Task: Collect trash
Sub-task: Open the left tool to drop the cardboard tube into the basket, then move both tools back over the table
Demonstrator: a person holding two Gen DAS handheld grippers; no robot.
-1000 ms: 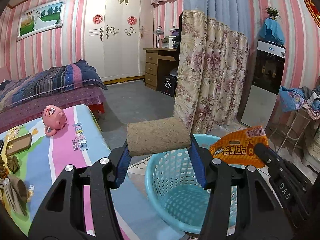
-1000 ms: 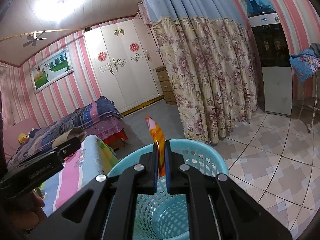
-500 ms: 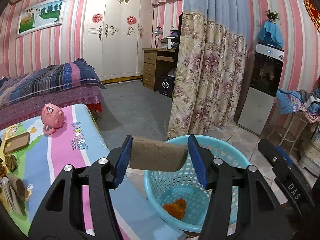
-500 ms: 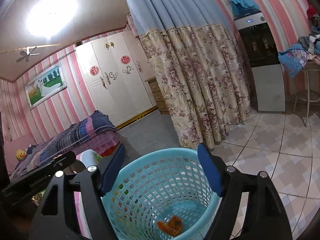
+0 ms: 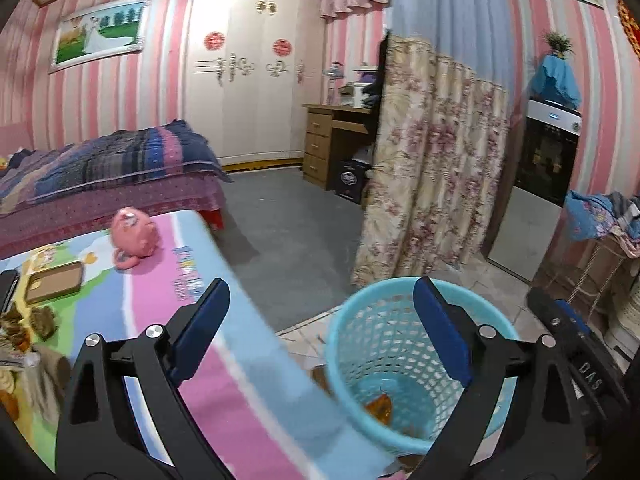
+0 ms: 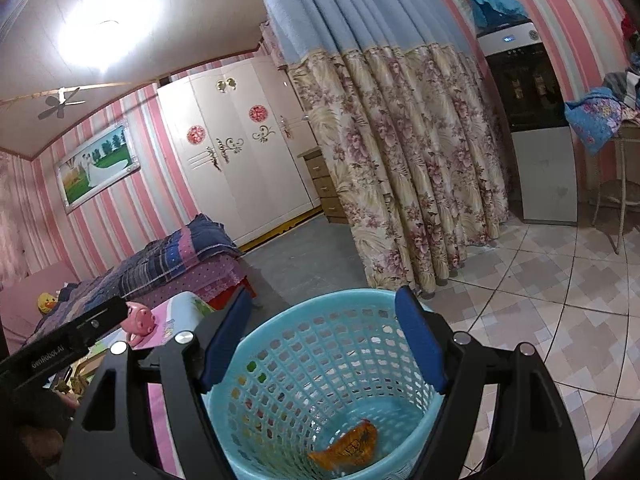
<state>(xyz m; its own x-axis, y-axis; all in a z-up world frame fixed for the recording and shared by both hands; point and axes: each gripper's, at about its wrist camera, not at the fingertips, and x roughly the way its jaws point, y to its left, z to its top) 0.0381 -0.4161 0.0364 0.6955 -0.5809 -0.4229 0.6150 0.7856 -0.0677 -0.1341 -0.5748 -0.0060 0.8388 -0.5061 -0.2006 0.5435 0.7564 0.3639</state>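
Both the left claw [image 5: 320, 332] and right claw [image 6: 324, 344] stand released and empty above the basket [image 6: 280, 320]. The wrapper [image 6: 348, 446] inside it is light and crinkly; pinch an edge.

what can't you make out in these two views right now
- Cardboard roll: absent from both views; the left gripper stands open and empty, so where it landed is unknown.
- Basket floor: near part hidden by the right gripper in the right wrist view.
- Orange wrapper: print too small.
- Clutter at the table's left edge: cut off, blurred, left wrist view.
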